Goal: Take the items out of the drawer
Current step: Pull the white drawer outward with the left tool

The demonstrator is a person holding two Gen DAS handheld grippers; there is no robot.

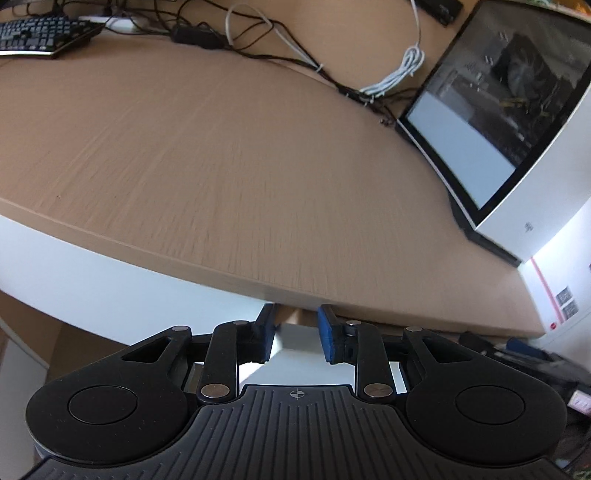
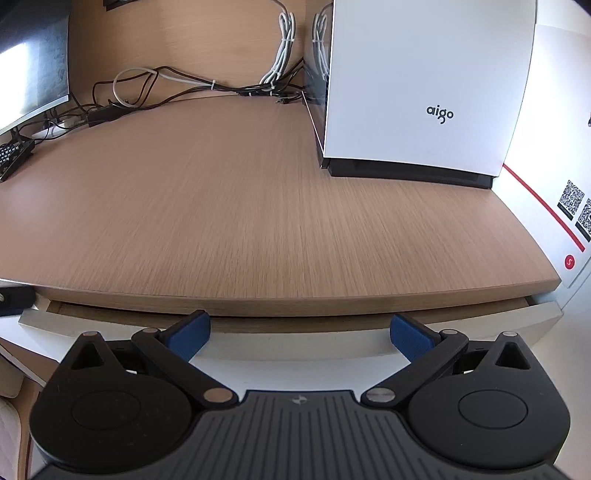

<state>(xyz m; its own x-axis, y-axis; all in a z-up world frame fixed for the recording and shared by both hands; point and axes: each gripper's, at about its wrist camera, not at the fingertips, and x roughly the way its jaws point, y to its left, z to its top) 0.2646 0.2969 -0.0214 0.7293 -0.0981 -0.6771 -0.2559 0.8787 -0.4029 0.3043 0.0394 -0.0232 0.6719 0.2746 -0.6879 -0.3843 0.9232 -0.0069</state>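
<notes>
- Under the desk edge, left wrist view: left gripper (image 1: 295, 334), blue pads set narrow with a small gap, nothing between them. It sits low at 6 o'clock, tips just below the wooden desktop (image 1: 221, 155).
- At 10 o'clock: keyboard (image 1: 40, 33); at 12 o'clock, a cable tangle (image 1: 258, 33). Neither needs touching.
- At 2 o'clock: computer case (image 1: 517, 122), well apart from the pads.
- Right wrist view, 6 o'clock: right gripper (image 2: 300, 334), jaws spread wide, empty, facing the white drawer front (image 2: 295, 349).
- Drawer (image 2: 236, 325): appears pulled out only a sliver beneath the desktop; contents hidden.
- Judgement: opening is the step in hand. Best practice: hook the right pads over the front's top lip, pull straight back and level, keep the left gripper clear.
</notes>
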